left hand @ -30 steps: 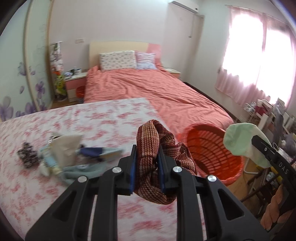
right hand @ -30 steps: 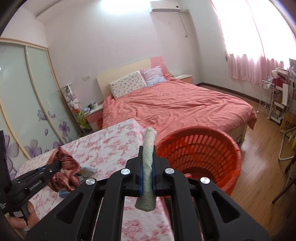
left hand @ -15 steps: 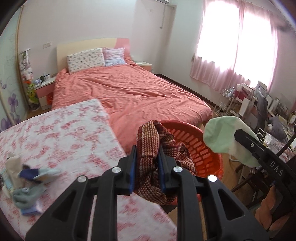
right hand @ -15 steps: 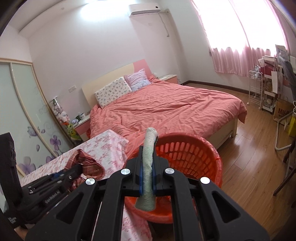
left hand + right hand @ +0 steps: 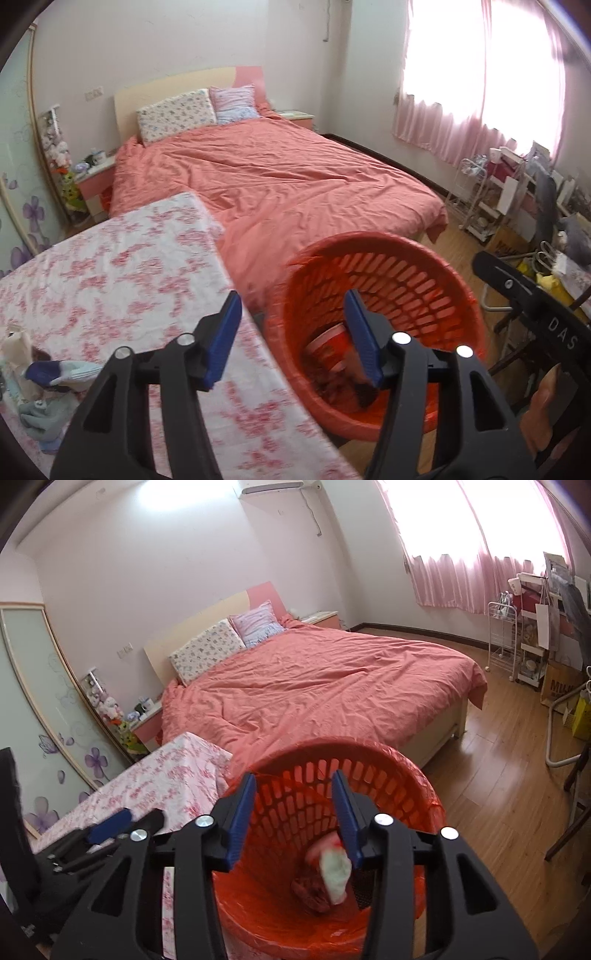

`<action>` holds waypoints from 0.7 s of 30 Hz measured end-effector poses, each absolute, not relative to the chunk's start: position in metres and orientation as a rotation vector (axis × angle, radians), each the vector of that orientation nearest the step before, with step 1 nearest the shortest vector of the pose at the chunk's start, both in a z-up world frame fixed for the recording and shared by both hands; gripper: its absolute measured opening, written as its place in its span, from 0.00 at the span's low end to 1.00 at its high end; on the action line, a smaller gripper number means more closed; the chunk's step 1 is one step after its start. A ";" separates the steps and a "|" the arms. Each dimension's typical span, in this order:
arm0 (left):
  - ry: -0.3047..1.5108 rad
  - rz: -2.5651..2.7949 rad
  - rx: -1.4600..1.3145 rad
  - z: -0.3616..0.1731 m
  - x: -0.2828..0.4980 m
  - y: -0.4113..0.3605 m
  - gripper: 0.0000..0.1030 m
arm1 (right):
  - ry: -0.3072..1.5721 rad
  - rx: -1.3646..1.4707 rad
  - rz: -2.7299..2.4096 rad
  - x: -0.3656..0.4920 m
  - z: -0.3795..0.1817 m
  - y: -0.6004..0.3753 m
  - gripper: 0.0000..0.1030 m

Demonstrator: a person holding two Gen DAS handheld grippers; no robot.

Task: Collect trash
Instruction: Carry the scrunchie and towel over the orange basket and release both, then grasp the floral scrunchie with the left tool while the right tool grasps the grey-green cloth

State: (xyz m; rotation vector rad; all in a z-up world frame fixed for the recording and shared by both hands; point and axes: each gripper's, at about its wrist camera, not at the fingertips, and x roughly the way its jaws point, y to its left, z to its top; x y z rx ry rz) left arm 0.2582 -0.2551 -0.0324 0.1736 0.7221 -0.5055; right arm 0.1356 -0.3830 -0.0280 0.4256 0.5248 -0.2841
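Left hand-held gripper (image 5: 291, 334) just opening, empty, over basket (image 5: 436, 258) rim.

We see the left gripper (image 5: 291, 332) as a black plastic frame with two broad arms, each with triangle-shaped cut-outs. Its fingers (image 5: 221, 336) carry flat blue pads on the inner faces, and four round silver screws sit on the joints. The right gripper (image 5: 293, 812) has the same build: black arms, blue pads, four silver screws. In the left wrist view, the side of the right gripper shows white letters "DAS", and a hand (image 5: 543, 413) is around its handle at the lower right edge.
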 end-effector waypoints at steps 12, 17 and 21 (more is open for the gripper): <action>0.718 -0.348 0.147 -0.030 0.241 -0.139 0.68 | 0.577 0.311 -0.227 0.140 -0.020 -0.331 0.55; 0.703 -0.235 0.121 -0.023 0.234 -0.072 0.70 | 0.609 0.271 -0.168 0.147 -0.022 -0.296 0.55; 0.708 -0.106 0.096 -0.024 0.239 -0.006 0.73 | 0.638 0.234 -0.120 0.153 -0.027 -0.264 0.55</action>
